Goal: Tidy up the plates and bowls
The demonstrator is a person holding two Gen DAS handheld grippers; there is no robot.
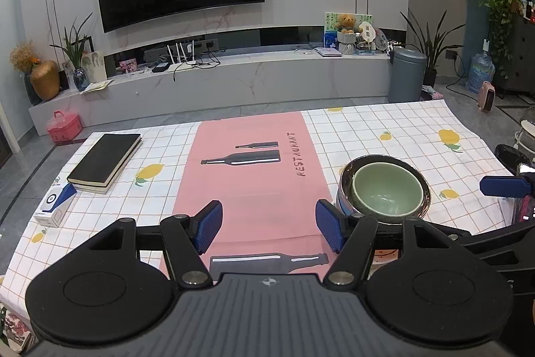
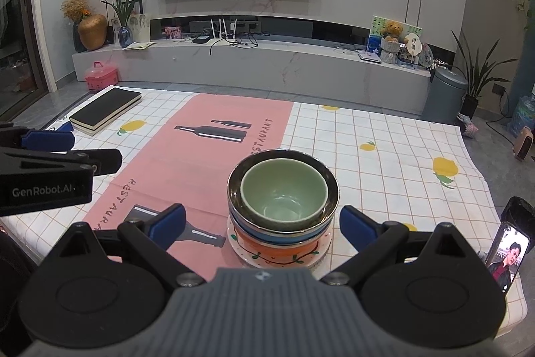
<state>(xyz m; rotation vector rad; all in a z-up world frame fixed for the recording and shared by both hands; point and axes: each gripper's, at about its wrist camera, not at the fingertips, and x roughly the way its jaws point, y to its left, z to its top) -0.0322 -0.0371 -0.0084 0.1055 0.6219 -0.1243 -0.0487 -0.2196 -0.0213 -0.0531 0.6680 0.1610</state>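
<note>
Right wrist view shows my left gripper [image 2: 72, 149] spread wide over bare pink runner [image 2: 187, 169], then my right gripper [image 2: 264, 225] released around the stack, where a green bowl [image 2: 284, 193] nests inside a dark bowl [image 2: 331, 186] atop an orange plate [image 2: 277, 251].

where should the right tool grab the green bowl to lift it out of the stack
Probably by the rim nearest the right tool, one finger inside and one outside, coming from above on the near side. The pale green ceramic bowl sits upright and nested in the dark glossy bowl, so its outer wall is mostly covered; only the near lip stands proud of that bowl.
</note>
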